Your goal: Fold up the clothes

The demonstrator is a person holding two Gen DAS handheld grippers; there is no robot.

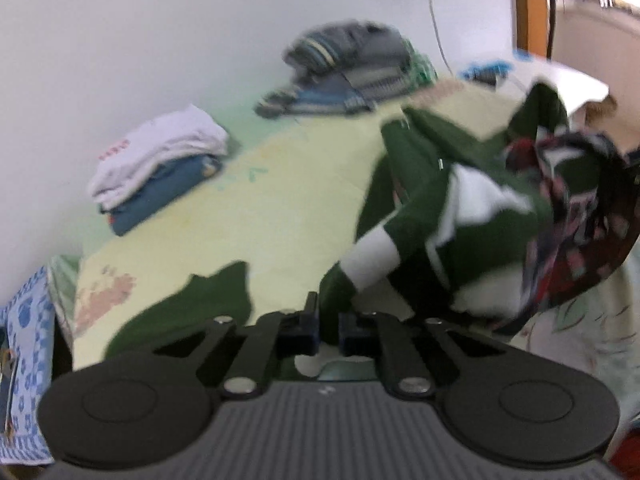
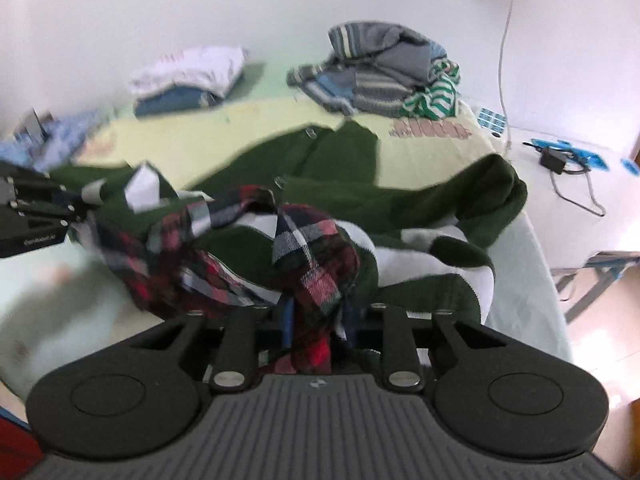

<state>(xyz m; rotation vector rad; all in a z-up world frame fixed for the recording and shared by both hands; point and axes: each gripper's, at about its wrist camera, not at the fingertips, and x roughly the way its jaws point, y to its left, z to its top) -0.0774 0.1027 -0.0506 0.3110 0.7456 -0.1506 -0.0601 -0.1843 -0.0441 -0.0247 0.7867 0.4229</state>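
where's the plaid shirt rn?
The plaid shirt lies bunched on top of the green cardigan on the bed's near side, centre of the right wrist view, with one fold gripped in the right gripper.

Right claw [image 2: 318,332] clamps plaid shirt [image 2: 312,264] — atop green sweater [image 2: 340,164].

Motion blur is smearing the green garment [image 1: 432,184] and the plaid shirt [image 1: 576,216] in the left wrist view, so their folds are not reading clearly. The plaid shirt [image 2: 312,256] is hiding the tips of the right tongs [image 2: 320,332]. The left tongs [image 2: 36,212] are being cut off by the frame's left edge. The striped pile [image 1: 348,68] at the wall is blurring into streaks; its separate pieces cannot be told apart.
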